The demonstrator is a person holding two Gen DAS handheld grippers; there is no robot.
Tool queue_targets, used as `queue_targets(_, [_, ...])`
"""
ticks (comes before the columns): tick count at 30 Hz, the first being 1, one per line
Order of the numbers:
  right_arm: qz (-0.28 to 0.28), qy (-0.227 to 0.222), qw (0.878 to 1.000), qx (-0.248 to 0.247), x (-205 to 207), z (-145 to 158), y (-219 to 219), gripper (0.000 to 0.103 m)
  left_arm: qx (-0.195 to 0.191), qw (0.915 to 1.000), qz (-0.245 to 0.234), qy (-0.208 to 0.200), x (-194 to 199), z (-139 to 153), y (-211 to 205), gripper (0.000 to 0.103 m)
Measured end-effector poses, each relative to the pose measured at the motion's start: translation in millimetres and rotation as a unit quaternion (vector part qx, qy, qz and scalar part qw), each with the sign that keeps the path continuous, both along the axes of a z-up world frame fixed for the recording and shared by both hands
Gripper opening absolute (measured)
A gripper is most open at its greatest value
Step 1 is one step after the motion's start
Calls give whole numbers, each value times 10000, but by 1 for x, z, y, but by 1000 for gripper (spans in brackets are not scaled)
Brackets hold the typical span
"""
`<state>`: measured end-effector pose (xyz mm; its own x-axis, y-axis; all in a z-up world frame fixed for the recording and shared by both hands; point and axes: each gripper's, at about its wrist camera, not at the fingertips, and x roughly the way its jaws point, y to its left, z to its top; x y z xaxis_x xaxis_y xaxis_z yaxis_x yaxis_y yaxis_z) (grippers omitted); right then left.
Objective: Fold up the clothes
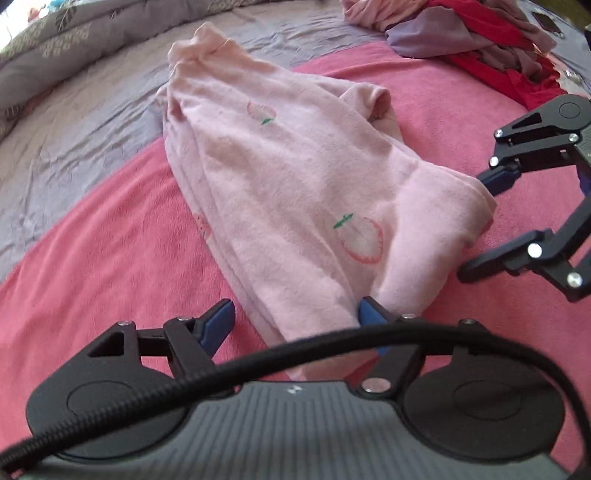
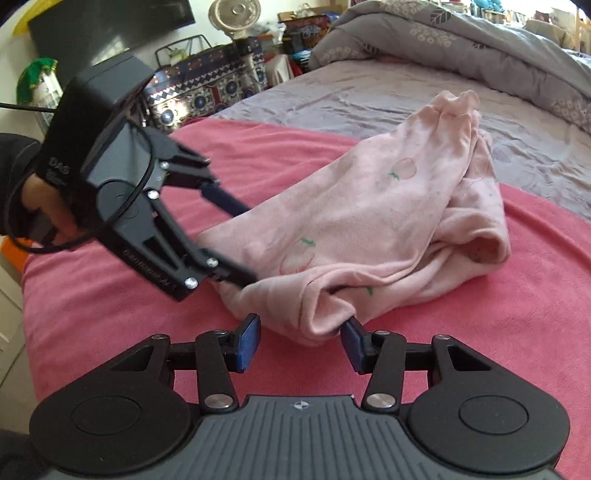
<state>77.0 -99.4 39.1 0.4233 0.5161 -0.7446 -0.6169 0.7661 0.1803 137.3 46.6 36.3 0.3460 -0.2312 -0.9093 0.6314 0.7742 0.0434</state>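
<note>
Left gripper (image 1: 295, 321): jaws spread wide, the pink garment (image 1: 280, 192) lying between them, unpinched.
Right gripper (image 2: 301, 343): jaws half apart, garment's folded corner just ahead, unclamped.
Garment: bunched on pink blanket (image 2: 110, 295), touching both tools.
Containers: none seen.

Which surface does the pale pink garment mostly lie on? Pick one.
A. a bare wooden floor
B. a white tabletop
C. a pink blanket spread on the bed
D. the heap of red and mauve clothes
C: the pale pink garment lies mostly on the pink blanket, with the heap of clothes apart.
</note>
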Motion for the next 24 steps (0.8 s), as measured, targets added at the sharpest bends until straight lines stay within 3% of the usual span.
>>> queue_targets(4, [212,-377,9984,-365,-8,17,-5,50,-25,9998,92,183,0,3,6,77])
queue_targets(9, [555,-26,9984,-46,-6,17,6,49,-116,9992,256,274,0,3,10,77])
queue_targets(11, [386,270,9988,140,7,6,13,44,-215,9984,394,355,2,2,15,77])
queue_targets(13, [79,718,9971,244,23,-8,16,24,-268,9976,489,414,2,1,19,78])
queue_targets(15, [-158,1051,9940,271,32,-13,15,19,-243,9977,485,416,2,-1,20,81])
queue_targets(17, [-224,1182,9927,85,32,-10,11,15,-188,9980,443,402,2,-3,19,83])
queue_targets(21, [-97,1212,9896,-775,22,-10,-3,9,-203,9980,460,384,2,-8,22,90])
queue_targets(24, [-421,1377,9820,-1222,17,-17,-30,1,-273,9969,619,404,1,-10,27,90])
